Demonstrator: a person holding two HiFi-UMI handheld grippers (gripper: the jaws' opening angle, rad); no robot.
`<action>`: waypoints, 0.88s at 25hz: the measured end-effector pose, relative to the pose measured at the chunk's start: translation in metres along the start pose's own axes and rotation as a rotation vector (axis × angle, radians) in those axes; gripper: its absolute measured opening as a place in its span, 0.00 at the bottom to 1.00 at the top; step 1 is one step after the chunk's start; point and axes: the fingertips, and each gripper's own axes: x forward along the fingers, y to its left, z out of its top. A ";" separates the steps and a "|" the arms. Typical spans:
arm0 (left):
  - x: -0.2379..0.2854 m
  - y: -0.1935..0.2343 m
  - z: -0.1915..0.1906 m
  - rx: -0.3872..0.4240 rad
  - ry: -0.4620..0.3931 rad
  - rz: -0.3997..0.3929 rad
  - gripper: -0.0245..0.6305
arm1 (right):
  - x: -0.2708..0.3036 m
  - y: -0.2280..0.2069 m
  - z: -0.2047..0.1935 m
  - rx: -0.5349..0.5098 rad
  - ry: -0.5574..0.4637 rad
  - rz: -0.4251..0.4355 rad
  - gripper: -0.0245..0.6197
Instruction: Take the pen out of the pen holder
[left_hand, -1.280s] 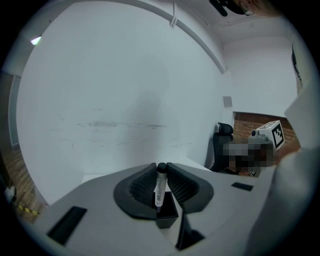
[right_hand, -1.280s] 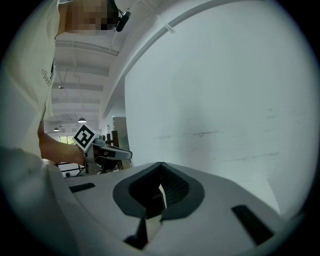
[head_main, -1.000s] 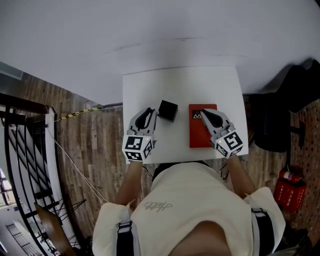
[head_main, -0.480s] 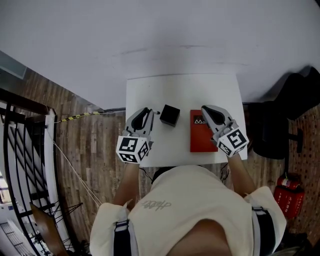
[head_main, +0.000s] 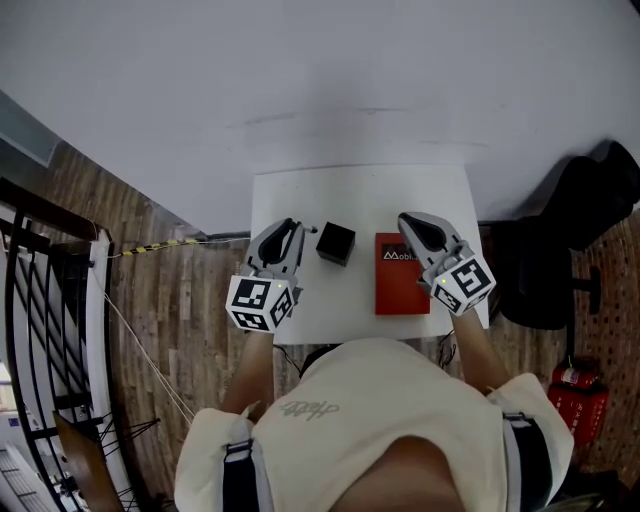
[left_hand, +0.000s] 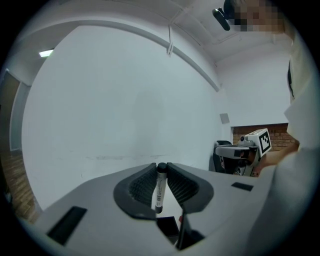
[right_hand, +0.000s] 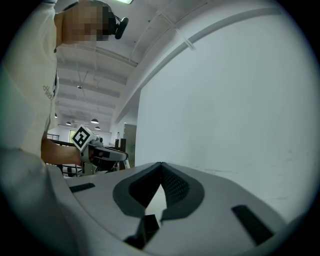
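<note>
Pen: a slim grey pen (left_hand: 159, 189) with a black cap stands nearly upright in the left gripper view. It is pinched at its upper half, cap at 12 o'clock, and its lower end hangs free at 6 o'clock over the white table.
Fingers on the pen: the ribbed dark fingers (left_hand: 142, 182) of the left gripper (left_hand: 161, 167) press on the barrel from 9 and 3 o'clock. The cap sits level with their tips.
Pen holder: a small black cube-shaped pen holder (head_main: 335, 243) rests on the table in the head view. It is at about 3 o'clock of the left gripper's tips, near them but not touching.
Red book: a red book (head_main: 398, 280) lies flat at 4 o'clock of the pen holder, just beside it.
Right gripper: the right gripper (right_hand: 161, 165) holds nothing, and its fingers (right_hand: 173, 188) meet at the tips. In the head view it hangs over the book's upper right corner.
Table: a small white table (head_main: 350, 190) stands against a white wall at 12 o'clock.
Surroundings: wooden floor (head_main: 190, 300) lies at 9 o'clock of the table and a black chair (head_main: 545, 270) at 3 o'clock.
</note>
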 end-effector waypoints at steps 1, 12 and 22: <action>0.000 -0.001 0.003 0.003 -0.005 0.000 0.16 | 0.000 0.000 0.003 -0.005 -0.005 0.003 0.05; -0.004 -0.003 0.002 0.010 -0.008 0.017 0.16 | -0.002 0.011 0.006 -0.014 -0.012 0.025 0.05; -0.003 -0.008 -0.008 0.005 0.017 0.012 0.16 | -0.018 0.007 -0.002 0.009 -0.030 -0.030 0.05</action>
